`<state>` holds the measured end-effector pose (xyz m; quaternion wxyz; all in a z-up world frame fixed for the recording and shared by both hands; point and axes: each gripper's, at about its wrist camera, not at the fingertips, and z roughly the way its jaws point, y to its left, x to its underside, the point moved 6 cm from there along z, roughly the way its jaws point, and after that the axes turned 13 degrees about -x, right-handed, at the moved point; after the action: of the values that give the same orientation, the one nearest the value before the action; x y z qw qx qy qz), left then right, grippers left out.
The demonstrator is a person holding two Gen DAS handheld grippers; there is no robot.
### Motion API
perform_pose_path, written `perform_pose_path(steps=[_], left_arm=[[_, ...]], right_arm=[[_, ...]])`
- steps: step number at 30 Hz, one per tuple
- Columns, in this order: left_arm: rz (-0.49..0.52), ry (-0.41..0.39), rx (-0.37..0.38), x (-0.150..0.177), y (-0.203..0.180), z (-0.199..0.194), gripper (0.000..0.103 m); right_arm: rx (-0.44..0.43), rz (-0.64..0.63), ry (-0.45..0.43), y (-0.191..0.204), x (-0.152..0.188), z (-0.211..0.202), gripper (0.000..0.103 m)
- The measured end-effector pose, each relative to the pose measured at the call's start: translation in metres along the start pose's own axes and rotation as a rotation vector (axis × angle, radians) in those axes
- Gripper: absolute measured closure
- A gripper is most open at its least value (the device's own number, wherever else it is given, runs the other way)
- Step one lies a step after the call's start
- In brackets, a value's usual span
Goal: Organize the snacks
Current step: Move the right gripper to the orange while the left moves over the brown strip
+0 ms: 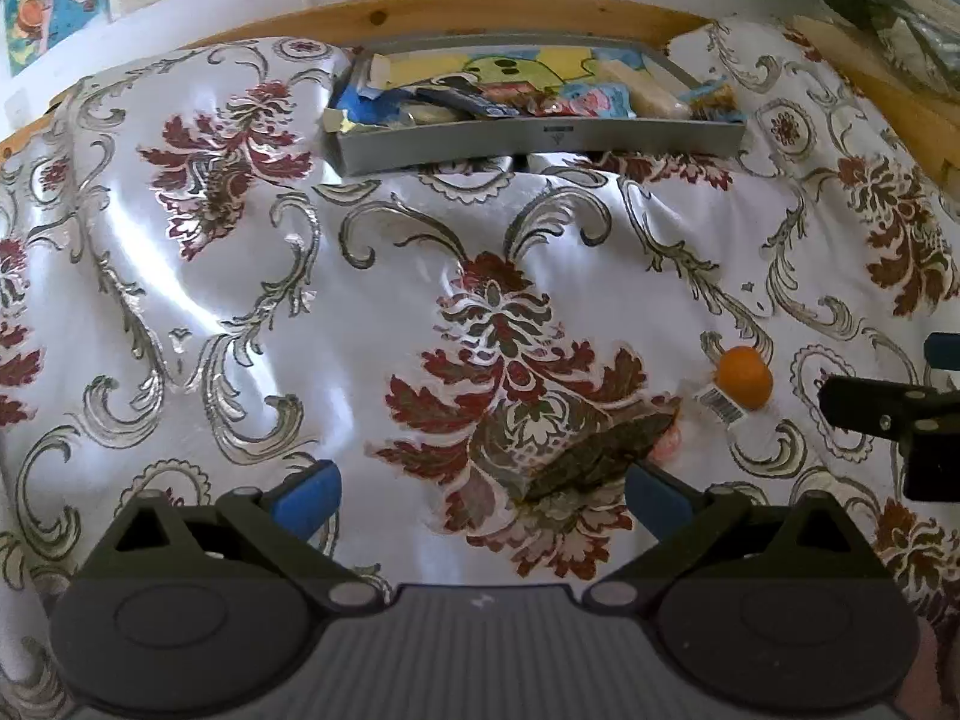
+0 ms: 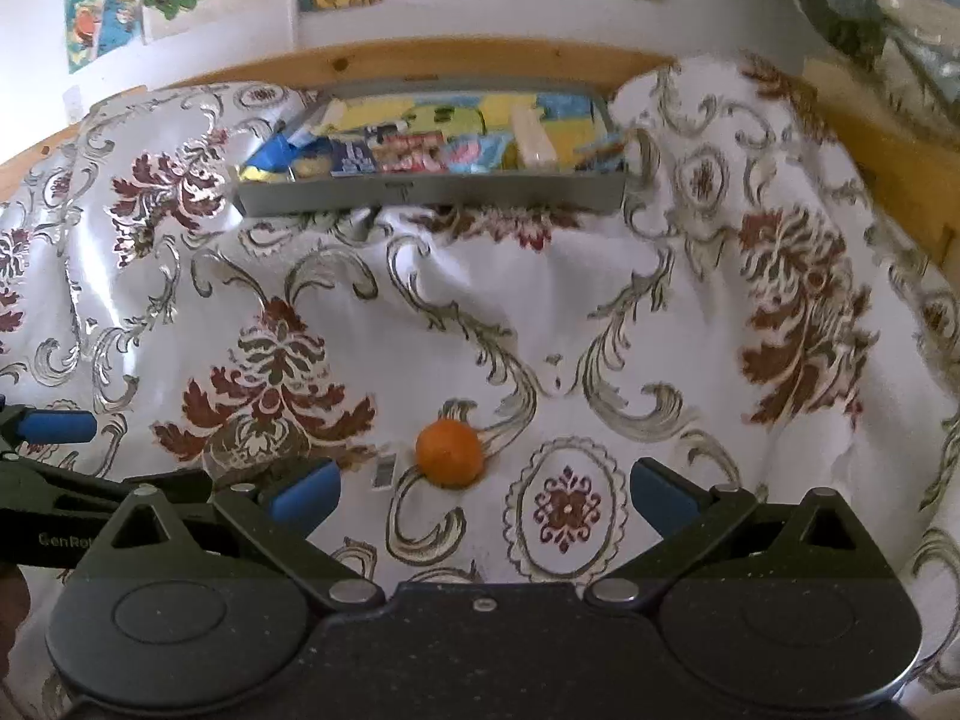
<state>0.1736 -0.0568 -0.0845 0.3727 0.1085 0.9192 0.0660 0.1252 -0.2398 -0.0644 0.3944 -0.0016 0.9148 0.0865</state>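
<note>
In the left wrist view, the left gripper (image 1: 483,495) hangs over the floral cloth (image 1: 240,312) with its blue-padded fingers (image 1: 306,498) spread wide and empty. A clear wrapper (image 1: 591,450) between them is hard to make out against the pattern. The orange round snack (image 1: 744,377) lies off to the right by a barcode label (image 1: 720,405), near the other gripper, which is cut off at the frame edge. The grey tray (image 1: 540,141) of snack packets sits far back against a wooden rail (image 1: 480,15). In the right wrist view, the right gripper (image 2: 483,495) is also wide open and empty, with the orange snack just ahead of its fingers, left of centre. The tray's packets (image 2: 420,153) are blurred there.
</note>
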Motion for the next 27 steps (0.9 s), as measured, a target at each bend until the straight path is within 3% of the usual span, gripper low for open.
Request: perform_pose_path(steps=[11, 27], left_arm=[[0.052, 0.012, 0.022, -0.002, -0.005, 0.018, 0.0], [0.114, 0.046, 0.067, -0.005, -0.014, 0.047, 0.0]], right_arm=[[-0.028, 0.061, 0.073, -0.006, 0.003, 0.024, 0.001], [-0.042, 0.019, 0.139, -0.01, -0.005, 0.059, 0.001]])
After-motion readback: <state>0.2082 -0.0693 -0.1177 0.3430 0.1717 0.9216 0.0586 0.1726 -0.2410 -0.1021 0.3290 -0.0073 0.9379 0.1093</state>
